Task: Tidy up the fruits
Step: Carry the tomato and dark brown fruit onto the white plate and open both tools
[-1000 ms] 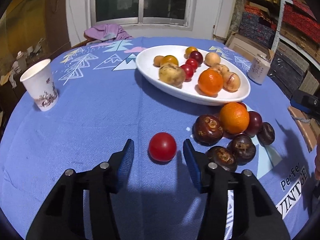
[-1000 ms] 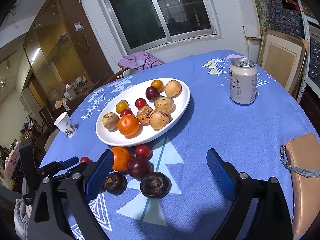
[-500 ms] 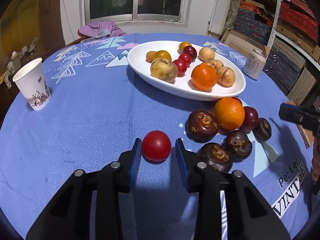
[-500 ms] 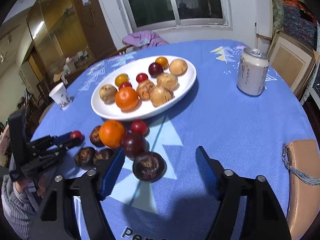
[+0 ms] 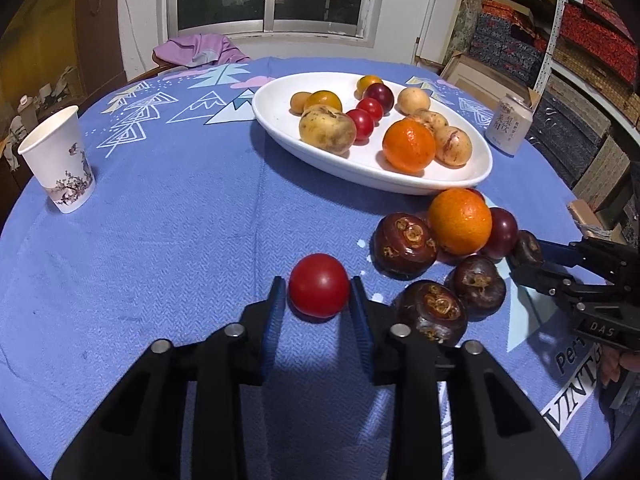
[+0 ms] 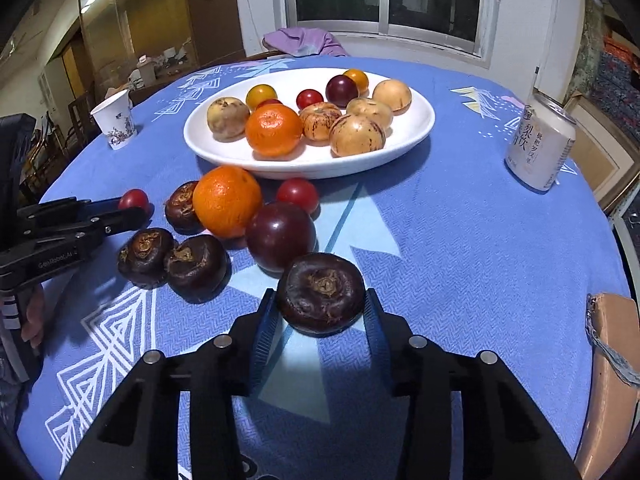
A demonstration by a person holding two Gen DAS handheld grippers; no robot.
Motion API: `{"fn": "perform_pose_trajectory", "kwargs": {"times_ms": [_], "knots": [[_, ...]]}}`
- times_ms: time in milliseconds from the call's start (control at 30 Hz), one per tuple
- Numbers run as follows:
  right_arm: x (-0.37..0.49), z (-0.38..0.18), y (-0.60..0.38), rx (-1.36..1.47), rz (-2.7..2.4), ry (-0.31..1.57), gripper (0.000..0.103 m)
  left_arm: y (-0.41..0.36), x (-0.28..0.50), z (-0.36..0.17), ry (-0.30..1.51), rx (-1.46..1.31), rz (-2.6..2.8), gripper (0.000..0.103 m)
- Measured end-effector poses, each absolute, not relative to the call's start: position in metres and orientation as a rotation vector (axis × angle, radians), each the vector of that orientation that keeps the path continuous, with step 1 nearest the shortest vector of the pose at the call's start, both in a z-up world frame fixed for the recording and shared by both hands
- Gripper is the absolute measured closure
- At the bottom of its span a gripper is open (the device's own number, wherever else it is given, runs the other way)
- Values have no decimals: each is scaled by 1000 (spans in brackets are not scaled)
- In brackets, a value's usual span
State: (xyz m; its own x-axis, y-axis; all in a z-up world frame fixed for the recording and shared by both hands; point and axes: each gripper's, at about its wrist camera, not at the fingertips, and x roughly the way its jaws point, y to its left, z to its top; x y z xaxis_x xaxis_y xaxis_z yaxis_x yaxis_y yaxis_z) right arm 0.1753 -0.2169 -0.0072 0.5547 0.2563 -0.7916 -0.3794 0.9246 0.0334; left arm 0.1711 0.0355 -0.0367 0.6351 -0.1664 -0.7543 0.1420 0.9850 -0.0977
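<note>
Left claw pinches the tomato on the counter; right claw is closing around the dark fruit, pads just beside it. The plate lies straight ahead of both claws, nearer the right.

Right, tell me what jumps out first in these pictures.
The white plate heaped with fruit sits mid-table. Nearer, the left gripper is shut on a red tomato, while the right gripper is closing around a dark mangosteen, both on the blue tablecloth.
</note>
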Motion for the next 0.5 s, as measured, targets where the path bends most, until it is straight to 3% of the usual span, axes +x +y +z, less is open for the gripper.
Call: {"fn": "perform_pose_trajectory", "kwargs": {"times_ms": [333, 500], "knots": [[181, 3, -228, -73, 376, 893, 58, 40, 174, -37, 867, -72, -173, 74], [178, 35, -247, 38, 372, 782, 59, 45, 166, 1, 727, -62, -86, 74]]}}
